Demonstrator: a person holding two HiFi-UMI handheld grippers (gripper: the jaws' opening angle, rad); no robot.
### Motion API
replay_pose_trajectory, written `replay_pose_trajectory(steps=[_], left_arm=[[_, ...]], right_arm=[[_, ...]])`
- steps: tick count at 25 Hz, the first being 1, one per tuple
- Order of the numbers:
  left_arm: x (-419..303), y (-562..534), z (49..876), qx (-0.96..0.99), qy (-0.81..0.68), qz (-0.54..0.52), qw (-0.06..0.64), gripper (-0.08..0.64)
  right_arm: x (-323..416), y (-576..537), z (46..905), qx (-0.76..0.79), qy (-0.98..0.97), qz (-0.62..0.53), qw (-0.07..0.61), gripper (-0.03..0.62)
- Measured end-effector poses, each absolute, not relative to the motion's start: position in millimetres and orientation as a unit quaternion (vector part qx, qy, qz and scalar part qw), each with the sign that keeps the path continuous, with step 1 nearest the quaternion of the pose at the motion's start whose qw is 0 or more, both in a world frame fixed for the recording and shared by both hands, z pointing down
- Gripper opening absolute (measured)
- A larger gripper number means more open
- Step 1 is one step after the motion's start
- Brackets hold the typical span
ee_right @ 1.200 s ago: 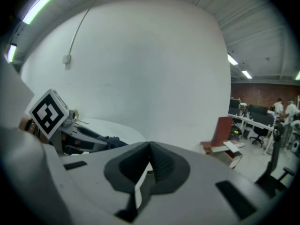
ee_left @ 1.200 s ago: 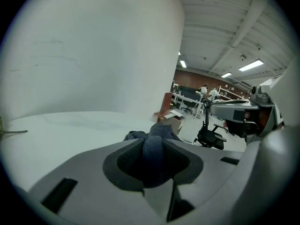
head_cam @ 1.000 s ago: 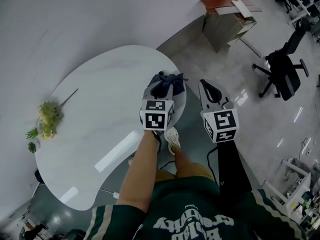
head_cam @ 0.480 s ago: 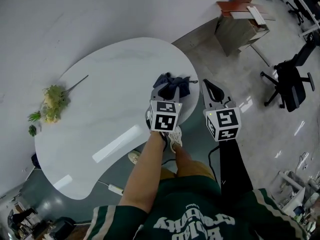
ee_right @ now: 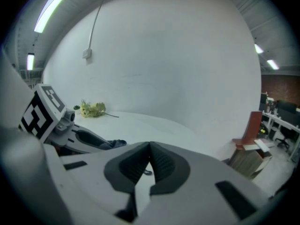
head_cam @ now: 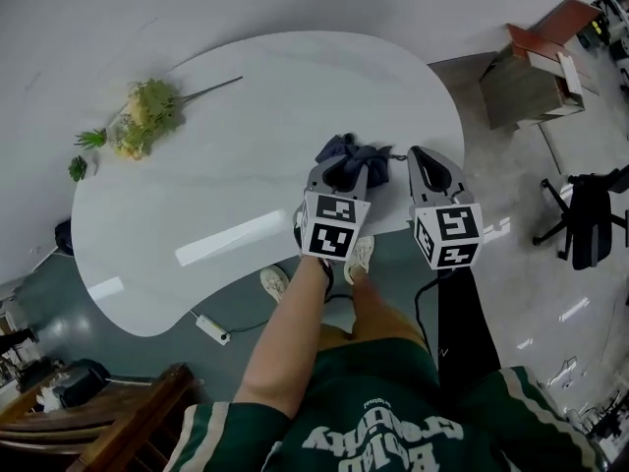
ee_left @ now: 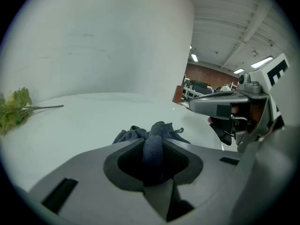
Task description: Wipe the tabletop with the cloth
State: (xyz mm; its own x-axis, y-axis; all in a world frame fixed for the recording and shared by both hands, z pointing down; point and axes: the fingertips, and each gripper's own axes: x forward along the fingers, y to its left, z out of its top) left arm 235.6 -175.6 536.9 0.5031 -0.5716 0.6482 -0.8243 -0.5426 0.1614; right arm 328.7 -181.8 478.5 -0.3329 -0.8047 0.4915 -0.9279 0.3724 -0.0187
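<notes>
A dark blue cloth point(head_cam: 356, 149) lies bunched on the white kidney-shaped tabletop point(head_cam: 246, 165), near its front right edge. My left gripper point(head_cam: 340, 173) is shut on the cloth, and a fold of the cloth point(ee_left: 154, 146) stands pinched between the jaws, the rest spilling out ahead onto the table. My right gripper point(head_cam: 425, 163) hovers just to the right of it over the table's edge, with its jaws closed together on nothing point(ee_right: 149, 148). In the right gripper view the left gripper point(ee_right: 70, 135) and a bit of cloth point(ee_right: 111, 144) show at the left.
A sprig of yellow-green flowers point(head_cam: 142, 121) lies at the table's far left. A white wall runs behind the table. On the floor to the right are a brown-topped cabinet point(head_cam: 536, 72) and a black office chair point(head_cam: 590, 214). A power strip point(head_cam: 211, 327) lies below the table's front edge.
The head view has swung, so the table now sits higher and more fully in frame. The left gripper still holds the cloth near the table's right edge, and the right gripper stays beside it.
</notes>
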Motion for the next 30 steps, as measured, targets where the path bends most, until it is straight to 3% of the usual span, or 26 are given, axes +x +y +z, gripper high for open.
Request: replay_pose_trajectory(steps=[30], left_arm=[[-159, -63, 543, 0.741, -0.56, 0.223, 0.296, 0.104]], right_arm=[[-35, -107, 475, 0.401, -0.881, 0.113, 0.225, 0.005]])
